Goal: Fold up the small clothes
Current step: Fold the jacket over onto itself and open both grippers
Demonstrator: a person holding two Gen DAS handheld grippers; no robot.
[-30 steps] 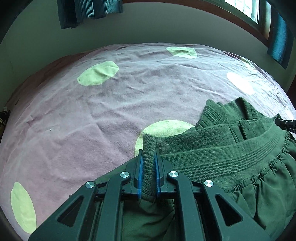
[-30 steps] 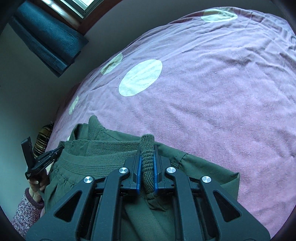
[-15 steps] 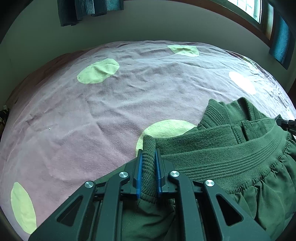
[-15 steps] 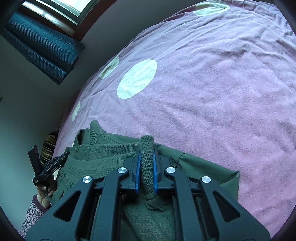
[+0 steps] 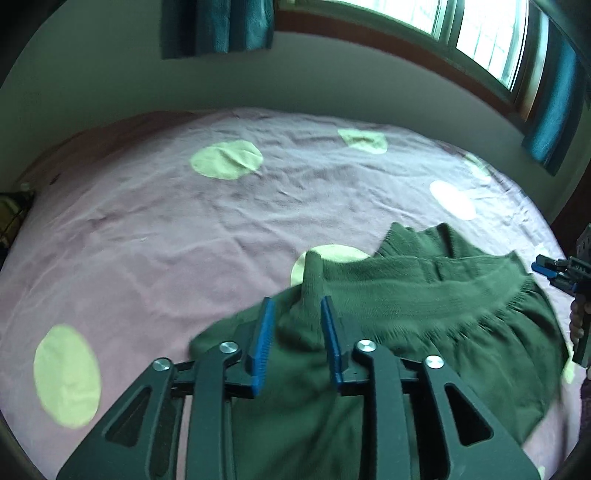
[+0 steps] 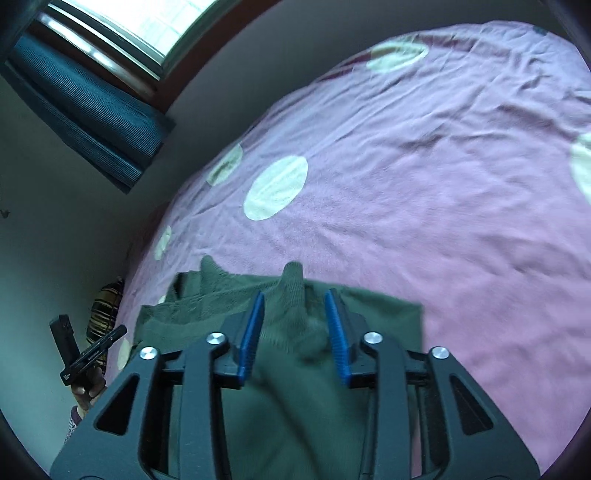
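— Left gripper (image 5: 295,314) first: how do its jaws stand?

— Parted and opening. A ridge of ribbed waistband (image 5: 314,280) stands up between the blue pads (image 5: 263,332), but neither pad presses on it. The tool points down at a slant over the cloth.

— And the right gripper (image 6: 294,306)?

— Same story. Its jaws are opening, pads (image 6: 251,328) apart, and a pinched-up peak of the band rises between them, free on both sides. It tilts down too, less steeply.

— Where are the shorts (image 5: 406,332)?

— Lying on the sheet (image 5: 166,251), near its close edge. The dark green garment is spread flat apart from those two raised peaks, waistband across the top, gathered fabric below it. One corner lies over a pale dot (image 5: 332,254) of the sheet.

— Can either camera see the other tool?

— Yes. From the left wrist, the right gripper's blue tips show at the far right edge, just beyond the band's end, with fingers (image 5: 576,321) wrapped round the handle below. From the right wrist, the left tool is at lower left, held in a hand (image 6: 86,387) with a patterned sleeve (image 6: 74,424) under it.

— Beyond the bed?

— Wall, a window (image 5: 480,40), and teal curtains (image 5: 218,26). The picture is somewhat blurred.
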